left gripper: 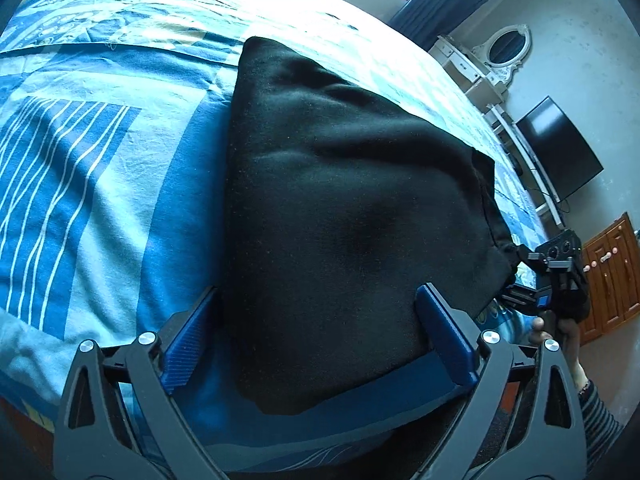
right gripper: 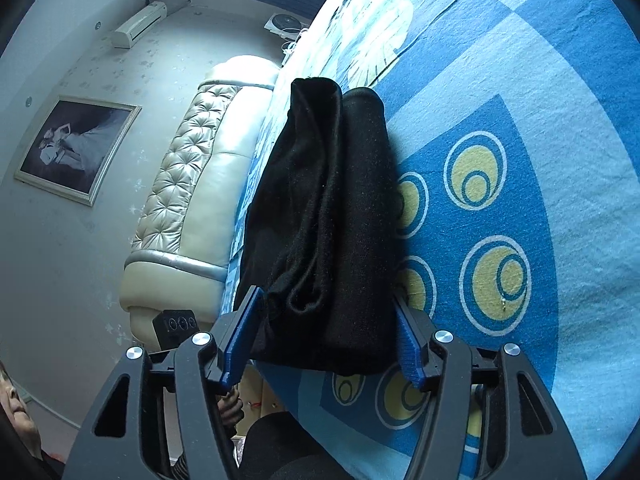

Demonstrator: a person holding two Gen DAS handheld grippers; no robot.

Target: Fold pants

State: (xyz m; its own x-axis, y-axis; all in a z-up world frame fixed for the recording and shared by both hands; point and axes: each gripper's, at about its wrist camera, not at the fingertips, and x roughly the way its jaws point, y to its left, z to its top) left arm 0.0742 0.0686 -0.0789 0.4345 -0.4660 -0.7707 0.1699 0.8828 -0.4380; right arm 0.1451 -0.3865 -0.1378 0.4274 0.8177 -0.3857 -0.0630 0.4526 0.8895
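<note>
The black pants lie folded in a thick bundle on the blue patterned bedsheet. My left gripper is open, its blue fingers straddling the near end of the bundle. In the right wrist view the pants show stacked layers with folded edges facing me. My right gripper is open, its fingers on either side of the bundle's near edge. The right gripper also shows in the left wrist view at the bundle's right corner.
The bed's near edge runs below my left gripper. A padded cream headboard stands at the bed's end. A dark TV, a white mirror cabinet and a wooden cabinet line the far wall.
</note>
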